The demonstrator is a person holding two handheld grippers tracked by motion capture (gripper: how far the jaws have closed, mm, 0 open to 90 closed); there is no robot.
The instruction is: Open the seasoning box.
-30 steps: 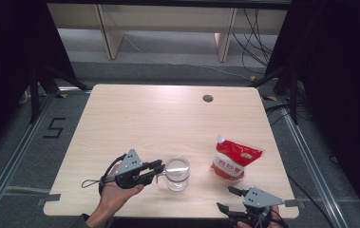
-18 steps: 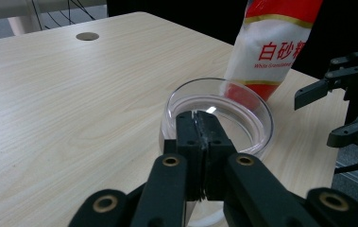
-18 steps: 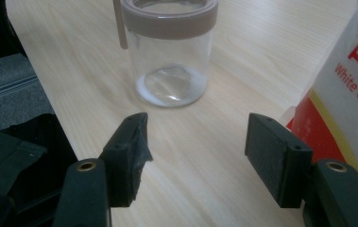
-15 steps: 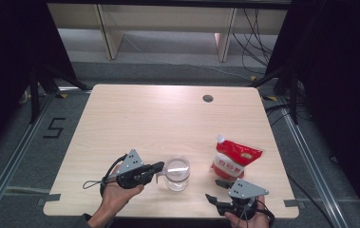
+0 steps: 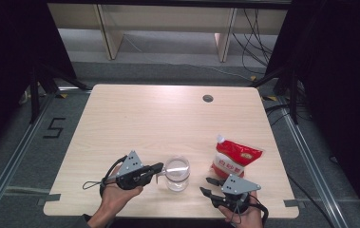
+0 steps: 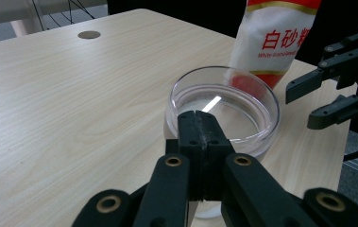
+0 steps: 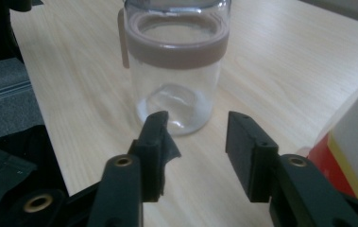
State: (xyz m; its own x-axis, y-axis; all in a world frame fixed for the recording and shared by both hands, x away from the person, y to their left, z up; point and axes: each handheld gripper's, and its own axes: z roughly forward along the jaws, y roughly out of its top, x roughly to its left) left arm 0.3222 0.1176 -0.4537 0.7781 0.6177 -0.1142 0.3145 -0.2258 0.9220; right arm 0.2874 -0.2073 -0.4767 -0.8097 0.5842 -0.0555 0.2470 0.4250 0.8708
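A clear glass jar (image 5: 176, 172) with a pinkish band (image 7: 176, 45) and a clear lid (image 6: 224, 101) stands near the table's front edge. My left gripper (image 5: 159, 166) is shut, its tips (image 6: 198, 120) against the jar's near rim; I cannot tell whether they pinch anything. A red and white sugar bag (image 5: 234, 157) stands right of the jar. My right gripper (image 5: 209, 186) is open and points at the jar from the right. Its jaws (image 7: 195, 125) have just been closing, with nothing between them. It also appears in the left gripper view (image 6: 302, 108).
The wooden table (image 5: 135, 118) has a round cable hole (image 5: 208, 98) near its far edge. Both hands sit at the front edge. A thin tab (image 7: 122, 40) hangs from the jar's band. Dark stands and a pale shelf lie beyond the table.
My right gripper has slid left along the front edge toward the jar, and its jaws have narrowed. The left hand, jar and bag stayed put.
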